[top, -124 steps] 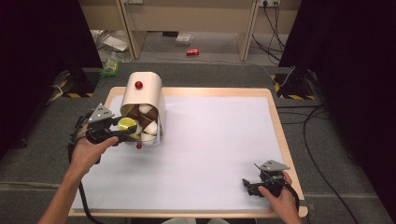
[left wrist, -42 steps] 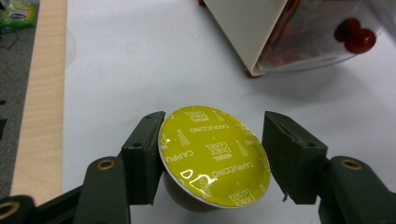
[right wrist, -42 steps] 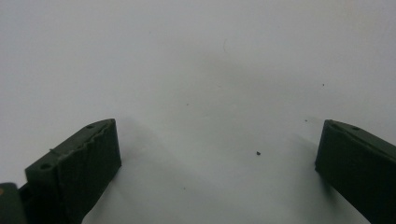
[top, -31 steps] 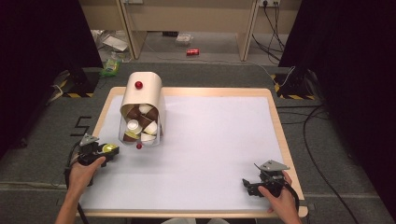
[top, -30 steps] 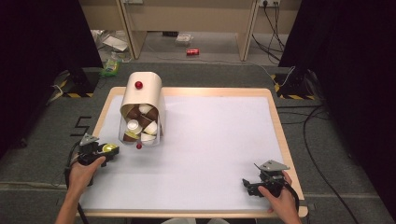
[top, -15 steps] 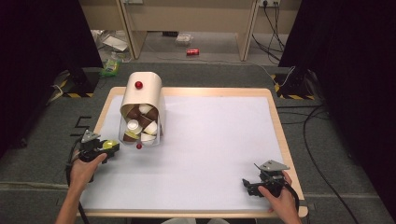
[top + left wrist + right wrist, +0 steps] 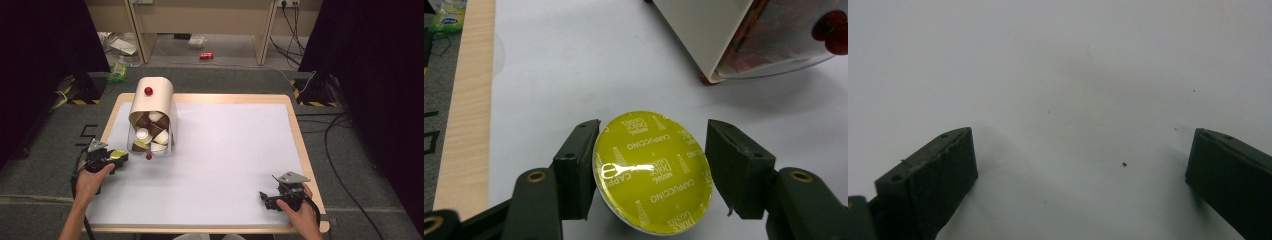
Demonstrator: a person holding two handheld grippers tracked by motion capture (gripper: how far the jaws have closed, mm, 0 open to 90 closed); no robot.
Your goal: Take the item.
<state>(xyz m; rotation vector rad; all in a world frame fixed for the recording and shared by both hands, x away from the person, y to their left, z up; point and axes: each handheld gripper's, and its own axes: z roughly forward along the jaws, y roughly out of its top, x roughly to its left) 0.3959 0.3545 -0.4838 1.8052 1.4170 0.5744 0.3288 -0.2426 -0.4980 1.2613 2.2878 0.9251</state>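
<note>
From the high view, the left tongs (image 7: 116,159) sit near the left edge of the white surface (image 7: 230,165), pinching a yellow coffee capsule (image 7: 118,154) just beside the open mouth of a tipped beige dispenser (image 7: 152,112) that holds more capsules; a small red knob (image 7: 148,157) lies at the dispenser's front. The right tongs (image 7: 265,199) rest in the person's right hand at the near right corner, well apart from everything else. In the left gripper view, the yellow foil lid of the capsule (image 7: 651,172), printed "Cappuccino", sits between the two black jaws, the left one pressed to its rim, with the dispenser (image 7: 744,35) at the upper right. In the right gripper view, the jaws stand spread wide over the bare white surface (image 7: 1073,75), with nothing between them.
</note>
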